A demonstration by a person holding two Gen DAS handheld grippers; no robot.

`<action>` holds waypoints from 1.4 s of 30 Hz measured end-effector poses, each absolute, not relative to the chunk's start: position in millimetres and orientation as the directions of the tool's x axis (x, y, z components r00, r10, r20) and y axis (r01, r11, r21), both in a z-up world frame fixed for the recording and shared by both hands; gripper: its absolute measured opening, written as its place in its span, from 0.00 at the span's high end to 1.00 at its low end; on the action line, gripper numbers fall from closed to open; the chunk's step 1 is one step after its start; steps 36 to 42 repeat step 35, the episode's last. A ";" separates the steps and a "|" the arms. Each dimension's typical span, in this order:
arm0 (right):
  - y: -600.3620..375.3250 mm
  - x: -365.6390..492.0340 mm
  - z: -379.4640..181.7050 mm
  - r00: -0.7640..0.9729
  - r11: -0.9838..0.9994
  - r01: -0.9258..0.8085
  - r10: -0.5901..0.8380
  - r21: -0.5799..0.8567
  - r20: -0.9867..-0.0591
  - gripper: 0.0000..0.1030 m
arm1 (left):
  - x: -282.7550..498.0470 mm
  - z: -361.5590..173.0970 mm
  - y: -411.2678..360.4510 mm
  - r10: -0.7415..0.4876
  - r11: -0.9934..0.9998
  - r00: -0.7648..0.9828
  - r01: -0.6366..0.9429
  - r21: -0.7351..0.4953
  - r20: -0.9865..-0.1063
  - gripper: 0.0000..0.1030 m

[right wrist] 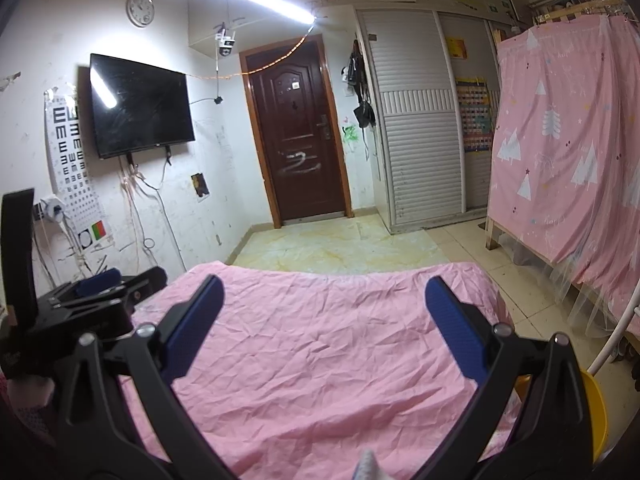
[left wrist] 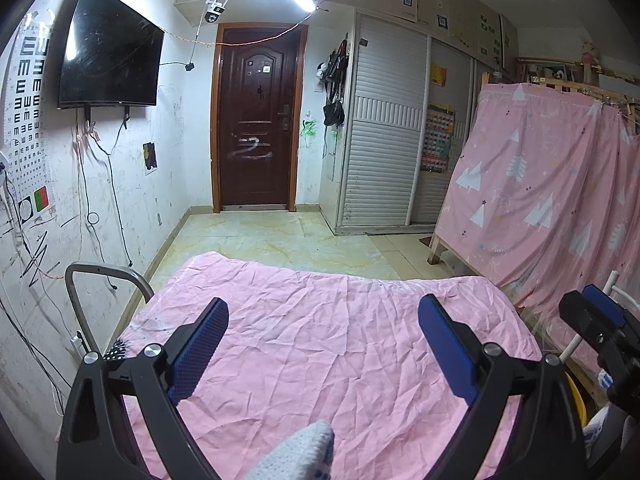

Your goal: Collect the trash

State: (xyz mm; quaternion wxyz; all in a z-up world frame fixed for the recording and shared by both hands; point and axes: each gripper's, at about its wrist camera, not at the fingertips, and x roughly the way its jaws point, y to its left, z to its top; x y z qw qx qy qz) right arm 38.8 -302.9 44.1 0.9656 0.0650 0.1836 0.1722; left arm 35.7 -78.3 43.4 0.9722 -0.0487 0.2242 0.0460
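Note:
No trash shows in either view. My left gripper (left wrist: 323, 312) is open and empty, held above a table covered with a wrinkled pink cloth (left wrist: 320, 340). My right gripper (right wrist: 324, 292) is also open and empty above the same pink cloth (right wrist: 320, 340). The right gripper shows at the right edge of the left wrist view (left wrist: 600, 320). The left gripper shows at the left edge of the right wrist view (right wrist: 100, 288). A yellow bin (right wrist: 596, 412) sits low at the table's right side, mostly hidden; its rim also shows in the left wrist view (left wrist: 578, 396).
A metal chair back (left wrist: 104, 276) stands at the table's left by the wall. A pink curtain over a wooden frame (left wrist: 552, 200) stands to the right. Tiled floor (left wrist: 280, 236) leads to a dark door (left wrist: 256, 120). A TV (left wrist: 108, 52) hangs on the left wall.

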 end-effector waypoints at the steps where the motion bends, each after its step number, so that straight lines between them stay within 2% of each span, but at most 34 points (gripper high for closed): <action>1: -302.6 38.7 44.1 0.873 0.932 -0.309 0.357 0.189 -0.332 0.06 | 35.7 43.4 -78.1 0.068 0.991 0.896 -0.112 -0.075 -0.440 0.16; 42: -295.8 41.0 45.1 0.867 0.932 -0.315 0.359 0.178 -0.345 0.06 | 42.3 39.5 -68.8 0.066 0.987 0.888 -0.125 -0.100 -0.455 0.16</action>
